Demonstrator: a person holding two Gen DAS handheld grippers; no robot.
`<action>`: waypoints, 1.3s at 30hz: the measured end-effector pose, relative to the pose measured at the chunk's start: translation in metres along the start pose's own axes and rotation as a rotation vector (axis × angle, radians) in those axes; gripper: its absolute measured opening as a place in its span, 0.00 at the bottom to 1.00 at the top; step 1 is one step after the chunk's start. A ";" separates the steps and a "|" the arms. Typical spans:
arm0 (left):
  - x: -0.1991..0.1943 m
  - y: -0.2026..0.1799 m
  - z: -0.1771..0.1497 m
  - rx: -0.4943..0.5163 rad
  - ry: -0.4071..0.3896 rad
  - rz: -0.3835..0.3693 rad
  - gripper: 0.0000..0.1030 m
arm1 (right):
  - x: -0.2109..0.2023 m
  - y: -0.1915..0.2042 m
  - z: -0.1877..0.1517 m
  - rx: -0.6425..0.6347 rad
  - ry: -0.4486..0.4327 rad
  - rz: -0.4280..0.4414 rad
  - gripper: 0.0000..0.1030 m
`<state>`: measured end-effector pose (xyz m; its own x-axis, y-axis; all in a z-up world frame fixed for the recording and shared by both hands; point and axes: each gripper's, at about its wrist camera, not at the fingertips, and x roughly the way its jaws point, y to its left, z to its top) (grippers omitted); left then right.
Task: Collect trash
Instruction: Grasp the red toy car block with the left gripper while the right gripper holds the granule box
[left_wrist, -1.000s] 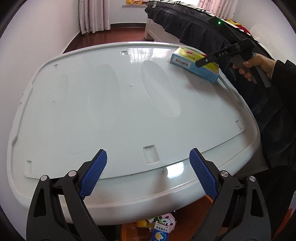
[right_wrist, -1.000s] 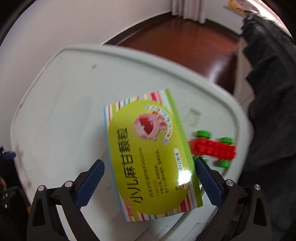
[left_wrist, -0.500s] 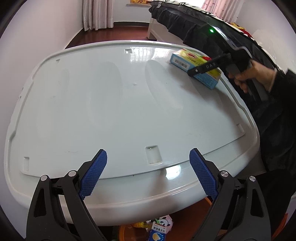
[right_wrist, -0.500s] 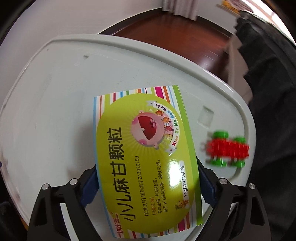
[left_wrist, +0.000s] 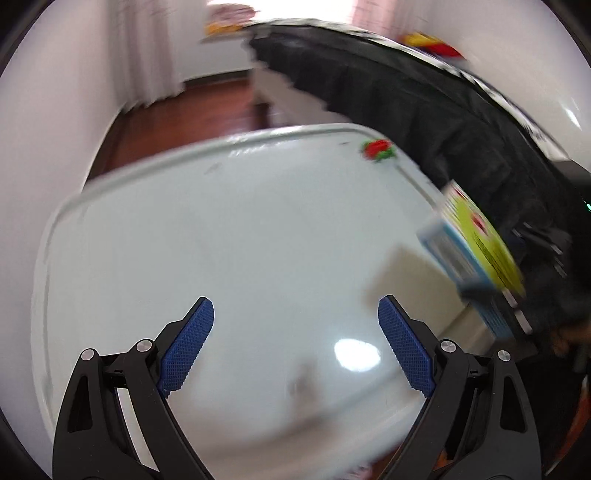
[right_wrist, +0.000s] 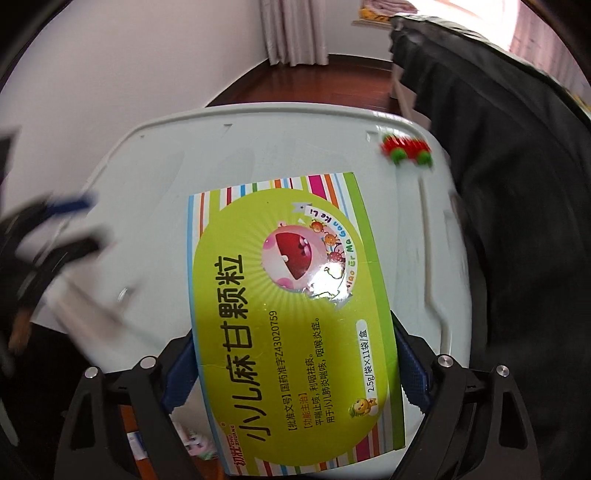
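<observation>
Low in the frame, the right gripper (right_wrist: 295, 365) clamps the medicine box (right_wrist: 291, 314) by its sides, lifted for binning; the left gripper (left_wrist: 295, 343) gapes empty.

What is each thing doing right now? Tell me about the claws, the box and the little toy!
Right claw: shut on the medicine box.
Medicine box: lifted off the white lid, held flat between the pads.
Left claw: open, holding nothing, above the lid.
Red and green toy: lying near the lid's far corner.
White lid: closed.
</observation>
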<state>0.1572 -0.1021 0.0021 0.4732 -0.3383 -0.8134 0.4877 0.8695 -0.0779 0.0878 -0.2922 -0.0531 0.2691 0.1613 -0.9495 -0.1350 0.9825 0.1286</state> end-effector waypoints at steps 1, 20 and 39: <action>0.010 -0.004 0.012 0.053 0.004 -0.016 0.87 | -0.005 -0.002 -0.009 0.032 -0.010 0.013 0.85; 0.208 -0.101 0.191 0.438 0.048 -0.207 0.88 | 0.004 -0.043 -0.057 0.230 -0.101 0.138 0.85; 0.223 -0.112 0.180 0.344 -0.029 -0.199 0.38 | -0.011 -0.044 -0.054 0.277 -0.158 0.138 0.85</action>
<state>0.3405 -0.3396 -0.0666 0.3627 -0.5022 -0.7850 0.7869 0.6163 -0.0306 0.0391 -0.3418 -0.0641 0.4135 0.2853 -0.8647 0.0777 0.9351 0.3457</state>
